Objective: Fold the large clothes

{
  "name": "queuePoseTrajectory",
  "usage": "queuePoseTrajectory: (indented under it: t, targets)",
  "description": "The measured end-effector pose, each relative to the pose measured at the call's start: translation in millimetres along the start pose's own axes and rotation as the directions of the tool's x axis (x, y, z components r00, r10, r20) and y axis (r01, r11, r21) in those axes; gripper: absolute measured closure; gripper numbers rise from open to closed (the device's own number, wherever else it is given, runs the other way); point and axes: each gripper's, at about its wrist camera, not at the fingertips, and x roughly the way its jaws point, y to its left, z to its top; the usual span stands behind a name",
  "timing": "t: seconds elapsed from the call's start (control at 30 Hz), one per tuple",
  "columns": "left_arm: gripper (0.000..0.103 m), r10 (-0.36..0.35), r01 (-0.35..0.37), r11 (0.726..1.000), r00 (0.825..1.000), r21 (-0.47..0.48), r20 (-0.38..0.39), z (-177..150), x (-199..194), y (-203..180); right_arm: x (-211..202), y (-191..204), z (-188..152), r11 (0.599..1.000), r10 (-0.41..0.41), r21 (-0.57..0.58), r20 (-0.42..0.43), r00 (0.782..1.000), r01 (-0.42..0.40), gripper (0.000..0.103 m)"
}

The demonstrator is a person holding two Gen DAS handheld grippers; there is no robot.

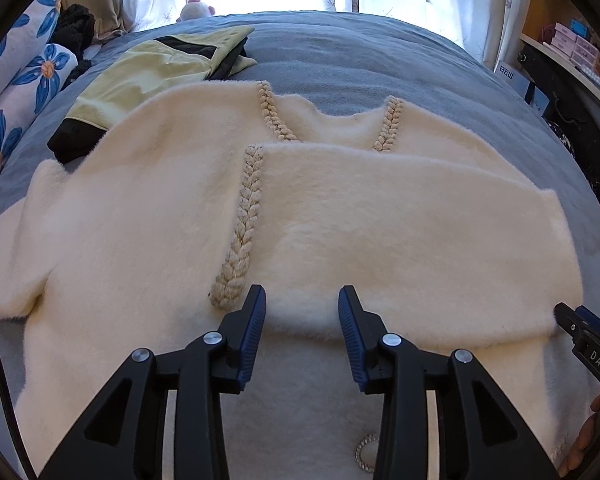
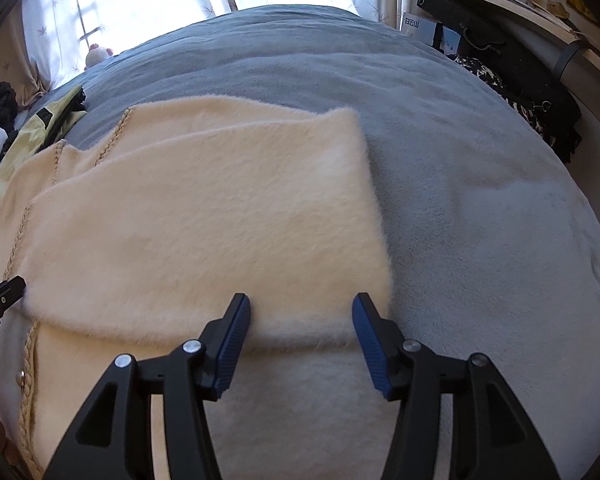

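Jaws spread wide and holding nothing, the left gripper [image 1: 302, 300] and right gripper [image 2: 301, 307] hover at the near edge of a flap folded across a cream fleece cardigan [image 1: 148, 208] laid flat on a grey-covered bed [image 2: 480, 184]; one side appears turned in over the body, braid trim [image 1: 242, 232] showing along its edge, while the other sleeve lies unfolded to the left and further folds seem left to do; a yellow-green and black garment [image 1: 152, 76] touches the cardigan's far left corner, floral pillows [image 1: 28, 80] beyond it, and could crowd that sleeve's fold
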Motion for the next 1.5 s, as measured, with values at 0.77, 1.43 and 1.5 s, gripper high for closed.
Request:
queuePoseTrajectory:
  t: [0.77, 1.43, 1.5]
  targets:
    - [0.056, 0.017, -0.019, 1.000, 0.995, 0.021, 0.101, -103, -153, 52, -121, 70, -96, 0.980, 0.200, -0.020, 0.000, 0.980, -0.200, 0.049]
    - [0.050, 0.054, -0.032, 0.985, 0.990, -0.168, 0.132, -119, -196, 199, -172, 227, -136, 0.921, 0.257, -0.311, 0.024, 0.966, -0.237, 0.049]
    - [0.050, 0.056, -0.030, 0.979, 0.991, -0.200, 0.124, -118, -193, 221, -170, 243, -136, 0.913, 0.260, -0.329, 0.017, 0.965, -0.240, 0.049]
